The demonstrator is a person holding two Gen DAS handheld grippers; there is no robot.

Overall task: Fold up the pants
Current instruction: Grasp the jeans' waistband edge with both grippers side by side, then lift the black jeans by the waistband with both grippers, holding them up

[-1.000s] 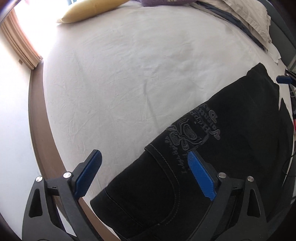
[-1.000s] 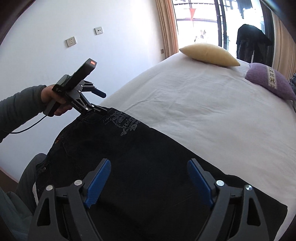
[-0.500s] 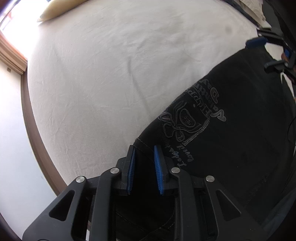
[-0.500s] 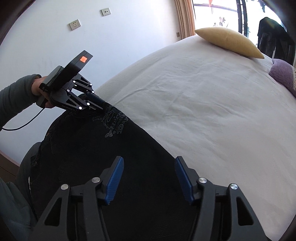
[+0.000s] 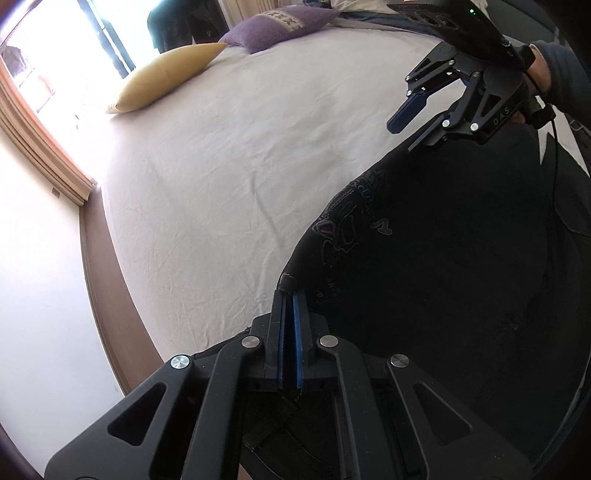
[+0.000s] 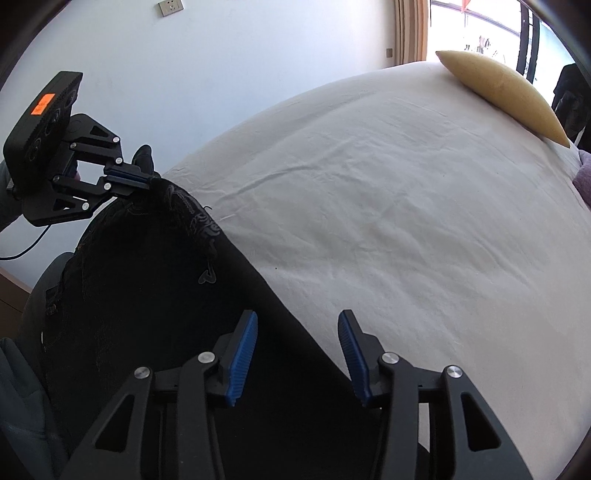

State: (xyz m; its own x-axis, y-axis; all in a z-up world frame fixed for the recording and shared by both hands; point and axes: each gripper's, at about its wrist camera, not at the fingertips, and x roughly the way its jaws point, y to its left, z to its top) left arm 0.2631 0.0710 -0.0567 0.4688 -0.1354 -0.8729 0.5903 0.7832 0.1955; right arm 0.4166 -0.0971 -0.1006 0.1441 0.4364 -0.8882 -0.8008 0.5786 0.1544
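Black pants point(image 5: 443, 280) with a stitched pocket design lie along the near edge of the white bed point(image 5: 221, 177). My left gripper point(image 5: 288, 295) is shut on a corner of the pants, which bunches up at its blue pads. The right wrist view shows that left gripper point(image 6: 147, 181) holding the corner raised off the sheet. My right gripper point(image 6: 297, 323) hangs over the far edge of the pants point(image 6: 147, 295); its jaws are closing, the cloth's edge runs beneath the gap, and the pads touch nothing. In the left wrist view the right gripper point(image 5: 408, 129) stands at the upper right.
A yellow pillow point(image 5: 166, 74) and a purple one point(image 5: 280, 26) lie at the far end of the bed. A brown bed frame point(image 5: 107, 277) runs along the wall side. A person's sleeve point(image 5: 565, 70) holds the right gripper. Open sheet point(image 6: 406, 221) spreads beyond the pants.
My left gripper went from wide open to shut on the pants' corner and lifted it. The right gripper's jaws narrowed as it dropped toward the pants' edge.
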